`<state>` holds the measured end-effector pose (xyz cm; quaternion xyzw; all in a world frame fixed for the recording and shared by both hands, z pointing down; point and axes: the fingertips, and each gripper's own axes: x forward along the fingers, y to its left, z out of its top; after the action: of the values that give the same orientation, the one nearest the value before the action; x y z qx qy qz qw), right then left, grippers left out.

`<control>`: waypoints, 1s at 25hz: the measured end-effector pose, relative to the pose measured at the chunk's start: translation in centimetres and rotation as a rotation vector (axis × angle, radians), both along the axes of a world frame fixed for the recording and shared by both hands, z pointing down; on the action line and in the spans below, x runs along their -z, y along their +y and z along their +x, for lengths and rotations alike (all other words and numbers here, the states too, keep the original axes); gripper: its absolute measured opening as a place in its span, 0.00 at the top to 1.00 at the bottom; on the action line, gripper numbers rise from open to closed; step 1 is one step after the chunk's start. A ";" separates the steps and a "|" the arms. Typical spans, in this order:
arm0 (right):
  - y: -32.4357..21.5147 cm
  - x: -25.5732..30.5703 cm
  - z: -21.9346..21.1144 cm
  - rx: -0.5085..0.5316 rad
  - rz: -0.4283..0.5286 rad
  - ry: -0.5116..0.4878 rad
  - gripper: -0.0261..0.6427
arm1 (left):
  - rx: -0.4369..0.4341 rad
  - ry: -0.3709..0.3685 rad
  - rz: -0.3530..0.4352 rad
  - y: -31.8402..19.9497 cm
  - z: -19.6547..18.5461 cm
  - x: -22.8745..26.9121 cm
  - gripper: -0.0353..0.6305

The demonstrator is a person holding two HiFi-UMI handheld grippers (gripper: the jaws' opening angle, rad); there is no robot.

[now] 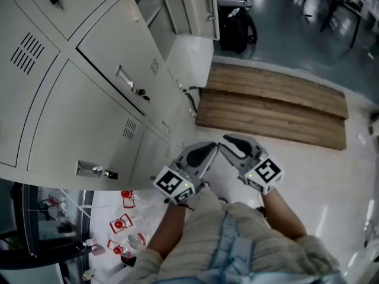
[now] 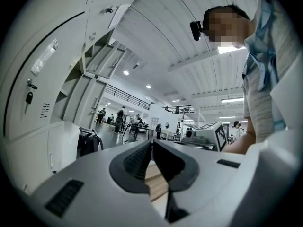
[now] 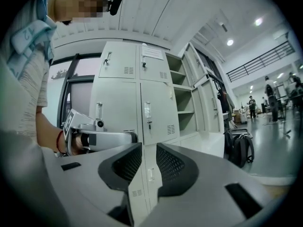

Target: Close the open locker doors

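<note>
Standing upright, open locker doors [image 1: 198, 7]; left claw [image 2: 151, 144] clenched, right claw [image 3: 149, 149] slightly parted.

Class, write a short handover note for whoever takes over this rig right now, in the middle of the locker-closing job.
Left claw: jaws together, empty.
Right claw: jaws slightly apart, empty.
Neither touches a locker.
Open locker doors stand at the bank's far end, with shelves showing; the nearer lockers are shut.
Done: no closing evident yet.
Left: walk over and push each open door shut.
</note>
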<state>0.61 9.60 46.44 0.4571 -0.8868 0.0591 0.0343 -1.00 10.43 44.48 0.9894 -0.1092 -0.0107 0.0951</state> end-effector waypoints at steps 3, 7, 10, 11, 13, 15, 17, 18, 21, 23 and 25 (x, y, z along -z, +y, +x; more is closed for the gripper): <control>-1.6 0.4 2.0 -0.028 0.008 0.003 0.82 | -0.028 0.006 0.014 -1.9 2.2 0.5 0.94; -4.8 0.4 4.7 -0.059 0.019 0.015 0.82 | -0.056 0.016 0.031 -5.5 4.9 0.7 0.94; -8.0 0.9 6.7 -0.079 0.023 0.023 0.82 | -0.074 0.027 0.032 -9.1 7.0 0.8 0.94; -9.2 1.1 7.4 -0.086 0.022 0.022 0.82 | -0.079 0.029 0.032 -10.4 7.6 0.8 0.94; -11.7 1.6 9.0 -0.096 0.022 0.025 0.82 | -0.090 0.032 0.030 -13.1 9.1 1.0 0.94; -14.4 1.9 10.5 -0.105 0.024 0.031 0.82 | -0.101 0.036 0.033 -15.9 10.4 1.3 0.94; -17.1 2.3 11.6 -0.116 0.023 0.027 0.82 | -0.104 0.044 0.038 -18.7 11.6 1.7 0.94; -18.4 2.4 12.1 -0.120 0.023 0.028 0.82 | -0.104 0.048 0.041 -20.1 12.0 1.9 0.94; -22.2 2.7 13.4 -0.127 0.032 0.038 0.82 | -0.108 0.054 0.053 -23.7 13.2 2.4 0.94; -24.4 3.3 13.7 -0.126 0.046 0.034 0.82 | -0.106 0.057 0.062 -25.7 13.7 2.7 0.94; -26.2 3.4 13.9 -0.116 0.048 0.038 0.82 | -0.091 0.062 0.063 -27.5 13.8 3.0 0.94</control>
<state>14.50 -16.61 43.07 0.5095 -0.8591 0.0311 0.0369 12.84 -17.06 41.52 0.9950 -0.0608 -0.0404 0.0676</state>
